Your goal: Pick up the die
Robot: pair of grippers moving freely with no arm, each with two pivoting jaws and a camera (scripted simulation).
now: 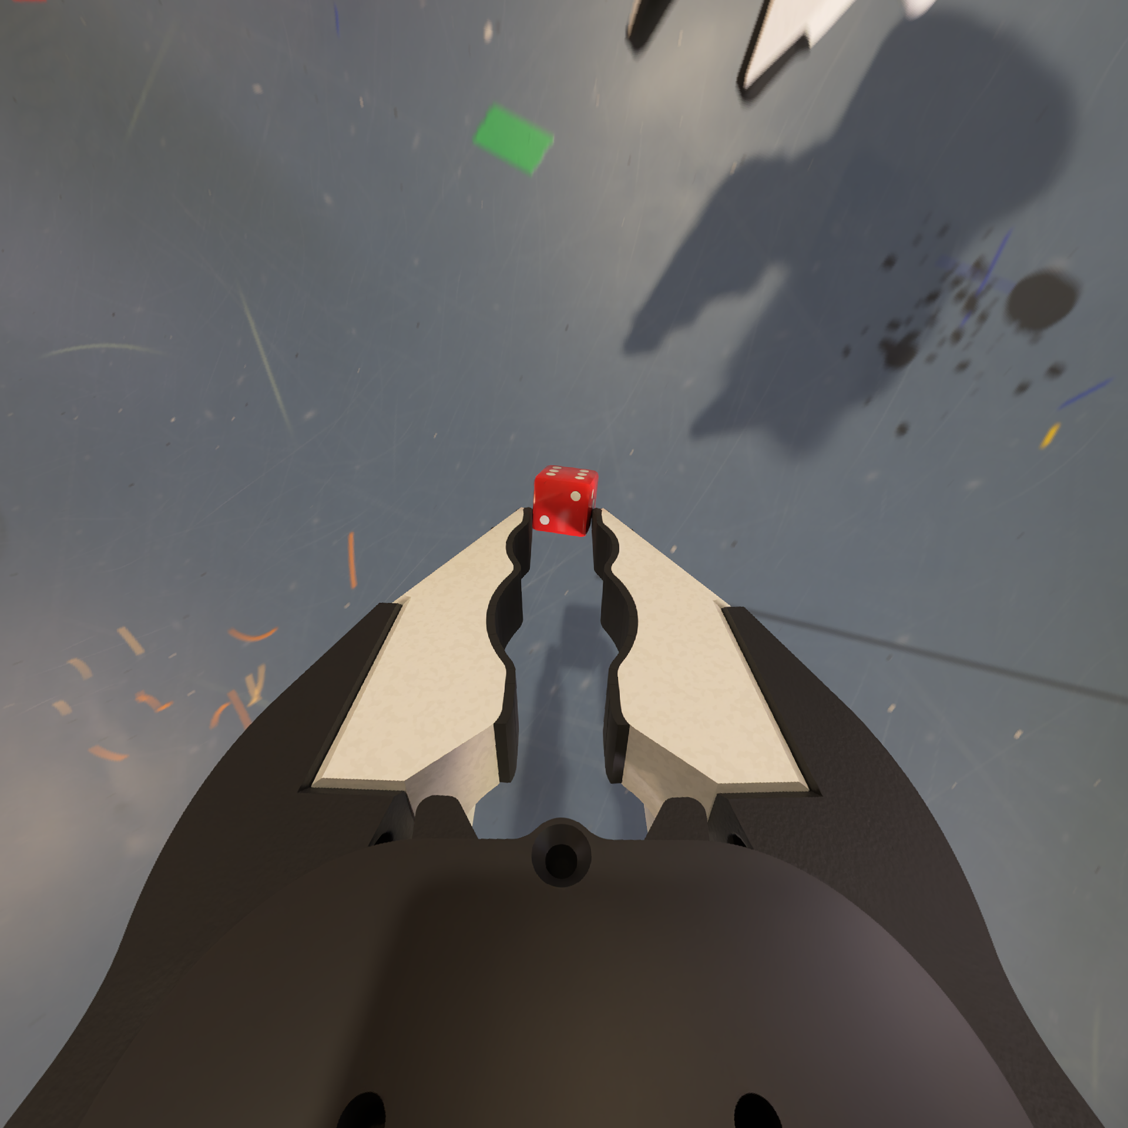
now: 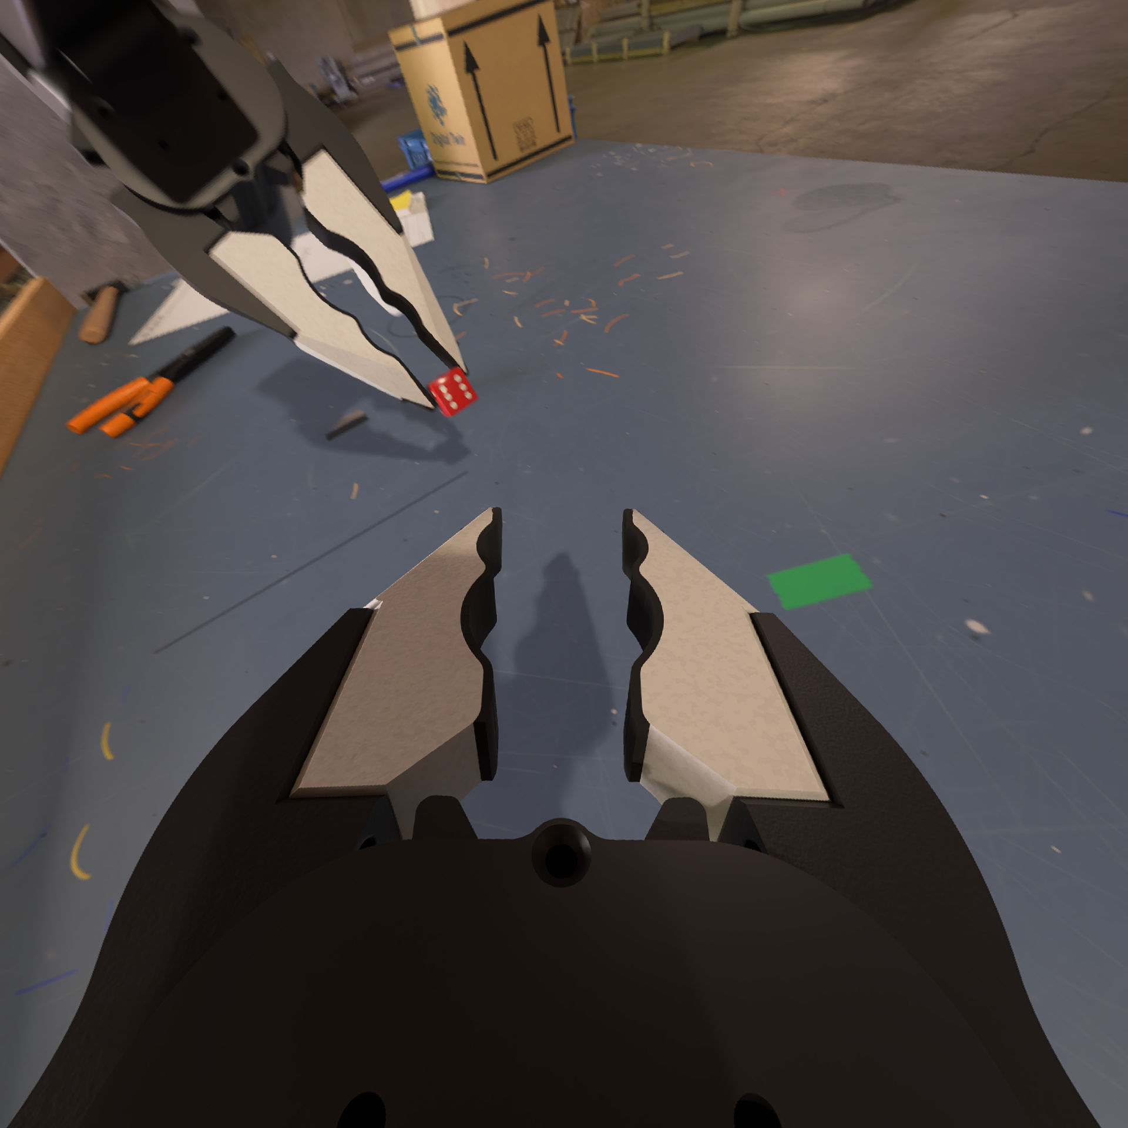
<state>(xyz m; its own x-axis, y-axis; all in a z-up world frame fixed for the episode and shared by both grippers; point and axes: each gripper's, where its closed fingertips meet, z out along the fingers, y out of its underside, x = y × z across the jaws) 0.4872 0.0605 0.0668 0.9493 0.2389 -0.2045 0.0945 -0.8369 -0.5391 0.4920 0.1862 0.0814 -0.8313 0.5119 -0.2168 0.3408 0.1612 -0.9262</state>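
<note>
A small red die [image 1: 564, 502] with white pips is pinched between the tips of my left gripper [image 1: 561, 519], which is shut on it. In the right wrist view the left gripper [image 2: 448, 384] reaches down from the upper left and holds the die [image 2: 453, 394] above the blue-grey table, with its shadow below. My right gripper [image 2: 561, 525] is open and empty, low over the table, in front of and below the die. The right gripper's fingertips [image 1: 769, 55] show at the top of the left wrist view.
A green tape patch [image 2: 818, 581] lies on the blue-grey table [image 2: 793, 397] right of my right gripper; it also shows in the left wrist view [image 1: 514, 139]. Orange-handled pliers [image 2: 128, 400], a wooden handle [image 2: 101, 314] and white paper lie at left. A cardboard box [image 2: 488, 85] stands at the far edge.
</note>
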